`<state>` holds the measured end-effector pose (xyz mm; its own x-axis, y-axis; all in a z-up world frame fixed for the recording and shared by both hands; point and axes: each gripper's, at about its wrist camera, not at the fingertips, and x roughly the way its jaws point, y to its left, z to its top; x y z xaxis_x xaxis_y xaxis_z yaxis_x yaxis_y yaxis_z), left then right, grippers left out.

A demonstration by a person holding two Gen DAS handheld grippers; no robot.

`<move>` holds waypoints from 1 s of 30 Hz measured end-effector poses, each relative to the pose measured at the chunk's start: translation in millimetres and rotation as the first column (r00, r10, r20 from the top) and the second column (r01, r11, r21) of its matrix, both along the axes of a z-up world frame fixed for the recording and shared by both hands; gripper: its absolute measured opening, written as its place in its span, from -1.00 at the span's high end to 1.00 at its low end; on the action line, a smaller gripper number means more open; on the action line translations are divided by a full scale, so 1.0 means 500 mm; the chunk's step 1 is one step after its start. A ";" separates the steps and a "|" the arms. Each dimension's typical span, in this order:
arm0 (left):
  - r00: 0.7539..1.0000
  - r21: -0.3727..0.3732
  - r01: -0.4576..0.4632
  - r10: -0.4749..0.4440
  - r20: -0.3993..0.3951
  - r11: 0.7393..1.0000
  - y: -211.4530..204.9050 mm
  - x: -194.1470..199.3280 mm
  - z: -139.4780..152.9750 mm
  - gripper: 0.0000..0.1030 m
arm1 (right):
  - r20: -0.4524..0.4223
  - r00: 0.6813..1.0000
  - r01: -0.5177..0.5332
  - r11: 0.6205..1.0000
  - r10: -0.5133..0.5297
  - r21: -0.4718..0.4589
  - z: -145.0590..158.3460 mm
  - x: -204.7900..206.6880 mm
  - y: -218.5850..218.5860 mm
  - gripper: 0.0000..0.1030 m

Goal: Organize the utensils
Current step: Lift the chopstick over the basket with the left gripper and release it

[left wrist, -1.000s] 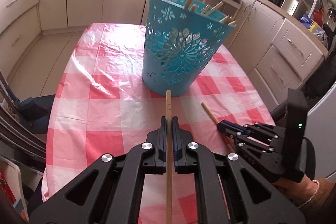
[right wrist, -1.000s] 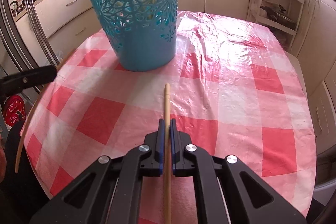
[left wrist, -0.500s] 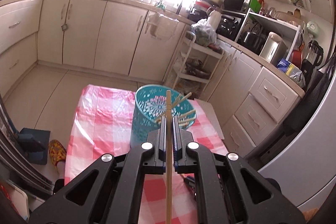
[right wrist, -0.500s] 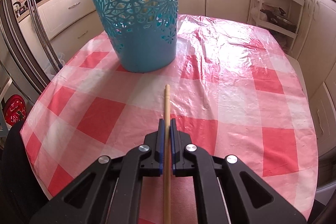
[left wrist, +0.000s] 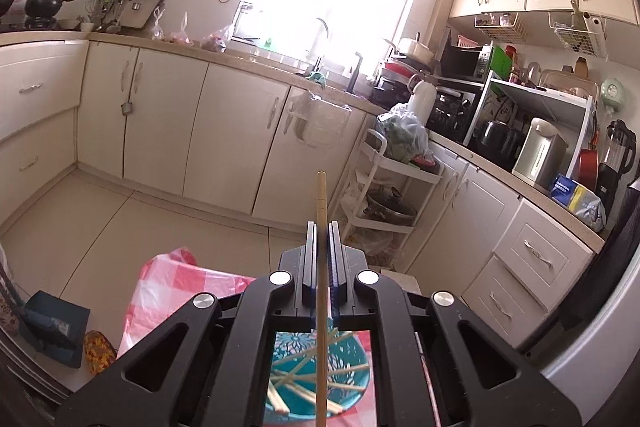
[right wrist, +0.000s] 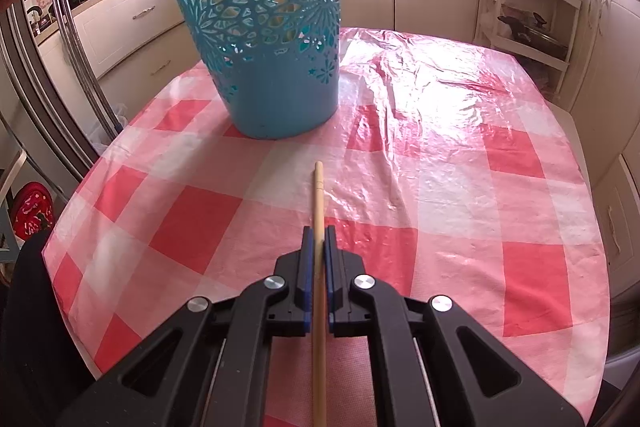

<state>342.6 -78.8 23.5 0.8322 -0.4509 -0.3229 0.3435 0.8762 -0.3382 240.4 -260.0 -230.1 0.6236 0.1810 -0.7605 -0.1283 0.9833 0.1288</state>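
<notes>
My left gripper (left wrist: 321, 227) is shut on a wooden chopstick (left wrist: 321, 195) and is raised high, level with the room. The teal cut-out basket (left wrist: 352, 383) shows below it through the gripper frame, with several chopsticks inside. My right gripper (right wrist: 316, 233) is shut on another wooden chopstick (right wrist: 318, 187), low over the red-checked tablecloth (right wrist: 440, 187). The teal basket (right wrist: 264, 39) stands ahead and left of the right gripper, apart from the chopstick tip.
Cream kitchen cabinets (left wrist: 160, 131) and a white trolley (left wrist: 392, 187) stand beyond the table. The tablecloth's far end (left wrist: 176, 275) shows below left. A metal rail (right wrist: 72, 39) and a dark chair (right wrist: 24, 307) lie left of the table.
My left gripper has risen and tilted up with its chopstick, from table level to above the basket. My right gripper has moved slightly closer to the basket.
</notes>
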 end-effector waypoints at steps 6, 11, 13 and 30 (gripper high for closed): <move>0.998 -0.022 -0.061 0.061 0.001 0.998 -0.026 0.079 -0.026 0.91 | -0.001 1.000 -0.007 1.000 0.007 -0.005 -0.001 0.001 0.006 0.88; 0.995 -0.003 -0.096 0.096 -0.003 0.995 -0.034 0.101 -0.064 0.91 | -0.003 1.000 -0.013 1.000 0.013 -0.002 0.000 0.004 0.007 0.88; 0.995 0.003 -0.099 0.099 -0.010 0.995 -0.036 0.106 -0.077 0.91 | -0.004 1.000 -0.014 1.000 0.014 0.001 0.000 0.004 0.006 0.88; 0.991 0.146 -0.071 0.087 -0.102 0.987 -0.018 0.023 -0.159 0.34 | 0.000 0.999 -0.035 0.999 0.035 -0.018 0.000 0.003 0.016 0.75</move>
